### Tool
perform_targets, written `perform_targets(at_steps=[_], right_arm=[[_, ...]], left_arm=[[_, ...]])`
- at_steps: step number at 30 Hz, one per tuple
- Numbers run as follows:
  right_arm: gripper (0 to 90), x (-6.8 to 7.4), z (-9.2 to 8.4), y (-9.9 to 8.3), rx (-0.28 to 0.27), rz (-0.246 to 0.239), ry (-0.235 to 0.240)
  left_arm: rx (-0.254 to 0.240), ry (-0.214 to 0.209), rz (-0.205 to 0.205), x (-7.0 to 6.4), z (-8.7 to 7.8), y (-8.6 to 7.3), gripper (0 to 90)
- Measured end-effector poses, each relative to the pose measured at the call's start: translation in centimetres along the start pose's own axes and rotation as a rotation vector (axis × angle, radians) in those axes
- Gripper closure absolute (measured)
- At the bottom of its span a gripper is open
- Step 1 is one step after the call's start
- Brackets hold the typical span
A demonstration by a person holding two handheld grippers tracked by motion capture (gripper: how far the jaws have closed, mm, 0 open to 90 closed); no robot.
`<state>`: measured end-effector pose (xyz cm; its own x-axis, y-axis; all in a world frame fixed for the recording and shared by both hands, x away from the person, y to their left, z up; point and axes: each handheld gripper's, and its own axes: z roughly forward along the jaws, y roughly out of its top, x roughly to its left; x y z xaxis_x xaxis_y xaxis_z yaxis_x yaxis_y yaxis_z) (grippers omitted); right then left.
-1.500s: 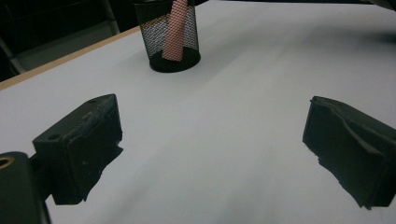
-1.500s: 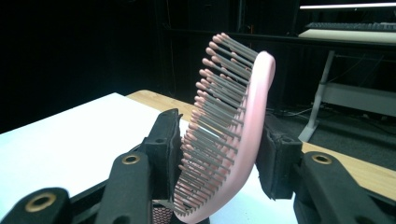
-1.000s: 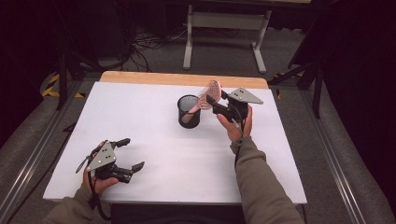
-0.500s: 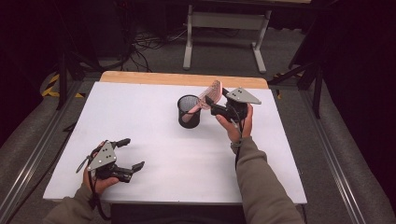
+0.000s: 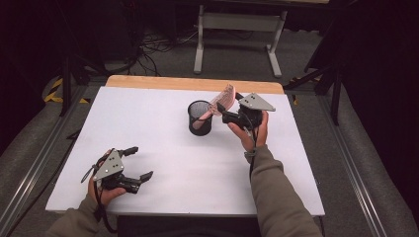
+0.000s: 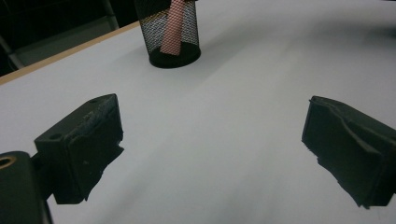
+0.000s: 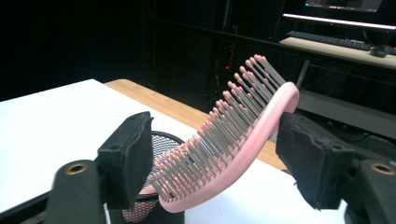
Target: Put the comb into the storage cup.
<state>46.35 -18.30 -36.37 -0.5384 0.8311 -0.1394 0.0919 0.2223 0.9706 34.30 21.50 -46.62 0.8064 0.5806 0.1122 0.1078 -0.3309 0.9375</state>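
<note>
White desk (image 5: 163,148) surface lay under both tools. At the near left corner, the person's left hand held the left tool (image 5: 140,162) low over the desk, its two black jaws standing wide apart with bare desk between them. Ahead of that tool and well apart from it stood a black mesh cup (image 6: 171,28), upright, with the pink handle end of a hairbrush showing through its wall.

Further right, the right tool (image 5: 223,111) was held up just beside the cup, on its right, pointing toward it. Its jaws had just been opening and stood apart on either side of the pink hairbrush (image 7: 233,135). The brush's curved back lay close against the right jaw; whether it touched could not be told. The grey bristles faced the left jaw with a gap. The brush leaned out of the cup, handle down inside it, head slanting up between the jaws.
</note>
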Motion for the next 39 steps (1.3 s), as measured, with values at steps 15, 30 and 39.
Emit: perform_targets(at_steps=[15, 30, 39], right_arm=[[10.9, 0.4, -0.1, 0.6, -0.012, -0.039, -0.02], [3.3, 0.7, -0.2, 0.8, -0.043, -0.022, 0.026], [1.9, 1.0, -0.4, 1.0, -0.046, -0.044, 0.027]], left_arm=[[0.003, -0.006, 0.002, 0.0, 0.1, 0.0, 5.8], [0.004, -0.01, 0.0, -0.1, 0.2, 0.0, 5.4], [0.0, -0.007, 0.0, 0.0, 0.1, 0.0, 5.3]])
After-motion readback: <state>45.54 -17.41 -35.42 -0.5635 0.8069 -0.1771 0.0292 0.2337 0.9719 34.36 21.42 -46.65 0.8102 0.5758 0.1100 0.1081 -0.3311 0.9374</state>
